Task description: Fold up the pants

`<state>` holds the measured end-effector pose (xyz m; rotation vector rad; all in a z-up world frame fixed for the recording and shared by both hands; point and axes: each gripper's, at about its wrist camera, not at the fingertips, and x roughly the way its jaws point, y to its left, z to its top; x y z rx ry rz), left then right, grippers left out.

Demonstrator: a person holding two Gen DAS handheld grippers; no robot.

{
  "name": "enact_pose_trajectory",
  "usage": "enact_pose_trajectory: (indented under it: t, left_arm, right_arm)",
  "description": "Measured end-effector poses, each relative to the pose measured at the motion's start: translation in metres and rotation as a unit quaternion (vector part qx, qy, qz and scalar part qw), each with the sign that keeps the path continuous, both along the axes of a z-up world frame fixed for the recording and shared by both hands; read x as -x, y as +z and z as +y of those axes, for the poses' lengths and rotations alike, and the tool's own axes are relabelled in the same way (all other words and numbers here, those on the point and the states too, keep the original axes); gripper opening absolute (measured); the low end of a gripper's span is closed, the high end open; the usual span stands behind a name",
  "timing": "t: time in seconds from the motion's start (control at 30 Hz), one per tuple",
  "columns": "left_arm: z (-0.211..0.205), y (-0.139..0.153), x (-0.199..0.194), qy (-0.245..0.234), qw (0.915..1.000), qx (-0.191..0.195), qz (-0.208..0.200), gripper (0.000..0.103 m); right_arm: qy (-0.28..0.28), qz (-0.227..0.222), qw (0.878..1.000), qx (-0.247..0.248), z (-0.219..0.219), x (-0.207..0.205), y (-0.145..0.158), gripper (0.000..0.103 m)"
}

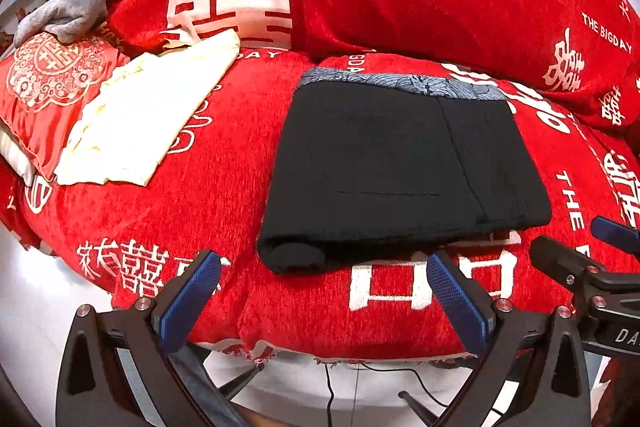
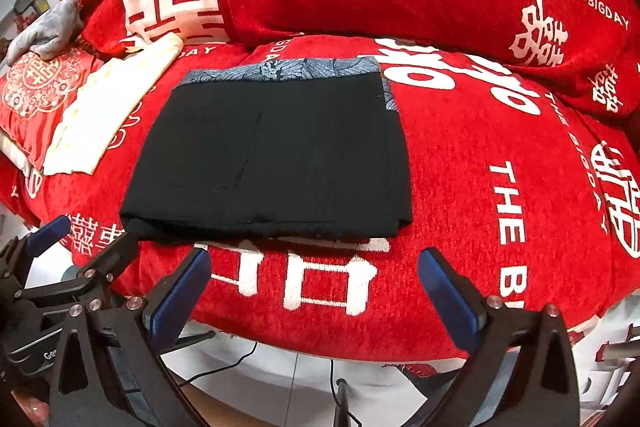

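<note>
One pair of black pants lies folded into a neat rectangle on the red sofa cover, blue patterned waistband at the far edge. Both grippers, left gripper and right gripper, hover just before it, jaws spread wide and empty. One cream cloth lies left, beside one red cushion and one grey rag.

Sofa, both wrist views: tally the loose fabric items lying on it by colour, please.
Black: 1, the folded pants
Cream: 1, a cloth
Grey: 1, a cloth
Red: 1, a cushion
Total: 4
Both the left gripper and the right gripper are open, holding nothing.
</note>
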<state>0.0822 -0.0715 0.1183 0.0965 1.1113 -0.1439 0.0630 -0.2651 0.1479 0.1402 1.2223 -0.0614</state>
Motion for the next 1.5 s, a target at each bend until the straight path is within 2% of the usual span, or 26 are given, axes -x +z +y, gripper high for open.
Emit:
enact_pose_trajectory:
  t: [0.37,0.93,1.5]
  left_arm:
    - [-0.003,-0.005,0.003,0.0,0.9998,-0.019,0.005,0.103]
    - [-0.007,-0.009,0.003,-0.002,0.9989,-0.047,-0.002,0.103]
    - [-0.009,-0.008,0.004,-0.007,0.9988,-0.047,-0.005,0.103]
  right_arm:
    - [-0.01,0.003,1.0,-0.005,-0.004,0.003,-0.005,0.103]
    - [-0.014,0.01,1.0,0.013,-0.004,0.004,-0.012,0.103]
    - [-0.017,0.011,1.0,0.019,-0.008,0.004,-0.013,0.103]
